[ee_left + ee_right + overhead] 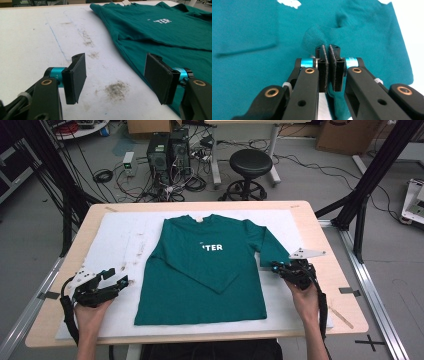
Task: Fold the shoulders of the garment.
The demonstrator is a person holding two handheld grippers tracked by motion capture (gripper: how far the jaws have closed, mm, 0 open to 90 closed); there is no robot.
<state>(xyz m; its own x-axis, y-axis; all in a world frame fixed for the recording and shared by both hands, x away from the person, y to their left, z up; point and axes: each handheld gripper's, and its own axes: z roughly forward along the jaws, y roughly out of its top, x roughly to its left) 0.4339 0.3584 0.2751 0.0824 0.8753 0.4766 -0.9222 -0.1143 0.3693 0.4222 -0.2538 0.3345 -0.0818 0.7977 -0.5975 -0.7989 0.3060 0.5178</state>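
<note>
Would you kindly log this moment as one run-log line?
right gripper: shut on T-shirt sleeve | left gripper: open, beside shirt's edge | T-shirt: flat on table

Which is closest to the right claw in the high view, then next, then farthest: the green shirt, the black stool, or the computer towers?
1. The green shirt: on the table, its sleeve pinched in the right claw.
2. The black stool: on the floor past the table's far edge.
3. The computer towers: on the floor farther back, toward the left.
</note>
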